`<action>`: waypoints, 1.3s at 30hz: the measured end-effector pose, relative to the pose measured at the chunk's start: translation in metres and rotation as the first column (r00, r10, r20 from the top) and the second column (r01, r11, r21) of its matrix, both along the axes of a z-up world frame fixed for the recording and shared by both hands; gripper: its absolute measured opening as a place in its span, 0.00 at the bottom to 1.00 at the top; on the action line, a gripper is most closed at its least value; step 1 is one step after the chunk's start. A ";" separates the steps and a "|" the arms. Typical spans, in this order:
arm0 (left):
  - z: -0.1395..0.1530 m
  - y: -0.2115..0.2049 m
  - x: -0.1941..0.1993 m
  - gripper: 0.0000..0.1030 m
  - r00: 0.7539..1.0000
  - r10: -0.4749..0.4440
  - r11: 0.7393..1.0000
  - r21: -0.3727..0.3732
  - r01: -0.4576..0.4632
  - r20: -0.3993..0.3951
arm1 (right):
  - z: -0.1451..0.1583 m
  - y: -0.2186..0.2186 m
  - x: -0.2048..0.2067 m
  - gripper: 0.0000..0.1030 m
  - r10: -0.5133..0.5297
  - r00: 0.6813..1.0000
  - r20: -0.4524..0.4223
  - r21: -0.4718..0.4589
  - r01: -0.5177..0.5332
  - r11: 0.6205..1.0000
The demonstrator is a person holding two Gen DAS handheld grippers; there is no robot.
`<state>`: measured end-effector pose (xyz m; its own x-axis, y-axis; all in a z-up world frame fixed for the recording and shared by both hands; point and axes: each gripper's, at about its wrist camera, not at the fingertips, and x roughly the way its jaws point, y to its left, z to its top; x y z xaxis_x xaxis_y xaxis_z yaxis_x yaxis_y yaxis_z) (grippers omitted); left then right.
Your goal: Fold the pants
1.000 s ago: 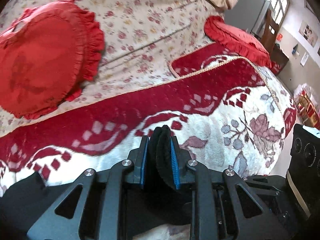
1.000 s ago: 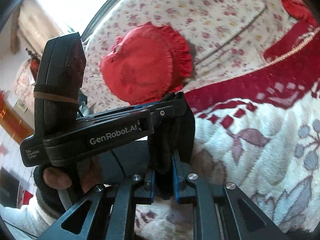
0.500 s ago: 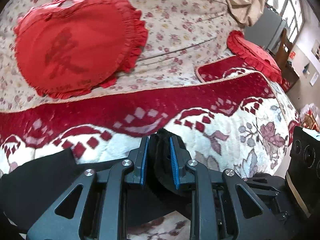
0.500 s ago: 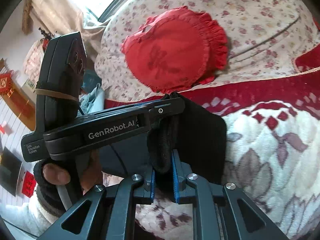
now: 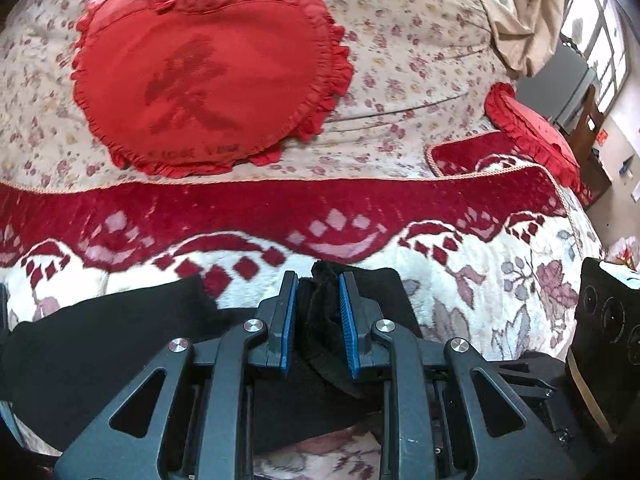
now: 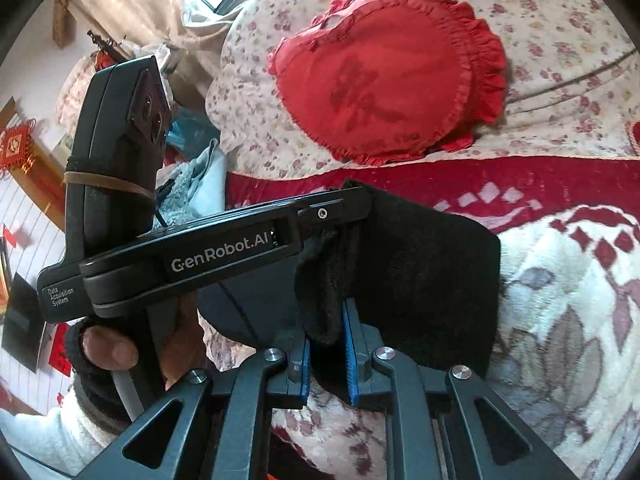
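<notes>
The black pants lie across the red-and-white blanket on the bed. In the left wrist view my left gripper is shut on a bunched fold of the black fabric between its blue pads. In the right wrist view my right gripper is likewise shut on a thick fold of the pants, whose flat panel hangs to the right of it. The left gripper crosses this view from the left, held by a hand, with its tips at the same fabric edge just above mine.
A red frilled heart cushion rests on the floral sheet behind the blanket. A second red cushion sits at the far right near the bed's edge. The right gripper's housing is close on the right. Pale cloth is piled left of the bed.
Both grippers have moved leftward across the bed with the pants edge still held. The heart cushion has shifted right and toward the centre in both views. More black fabric now shows.
</notes>
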<state>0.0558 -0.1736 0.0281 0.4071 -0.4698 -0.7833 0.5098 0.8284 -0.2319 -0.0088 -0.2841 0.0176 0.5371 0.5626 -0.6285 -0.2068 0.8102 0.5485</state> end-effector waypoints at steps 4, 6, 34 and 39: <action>-0.006 0.014 0.006 0.19 1.000 0.027 1.000 0.002 -0.027 -0.009 | -0.007 0.013 0.009 0.13 0.022 1.000 -0.020 -0.004 -0.022 1.000; -0.010 0.021 0.010 0.19 0.999 0.042 0.999 0.004 -0.042 -0.017 | -0.012 0.019 0.014 0.13 0.033 0.999 -0.033 -0.007 -0.033 0.999; -0.041 0.080 0.020 0.19 0.980 0.183 0.983 0.026 -0.182 -0.080 | -0.031 0.016 0.033 0.17 0.058 0.994 -0.092 0.093 -0.049 0.994; -0.043 0.075 0.014 0.19 0.980 0.175 0.984 0.034 -0.173 -0.090 | -0.033 0.003 0.035 0.17 -0.016 0.995 -0.099 0.044 0.020 0.999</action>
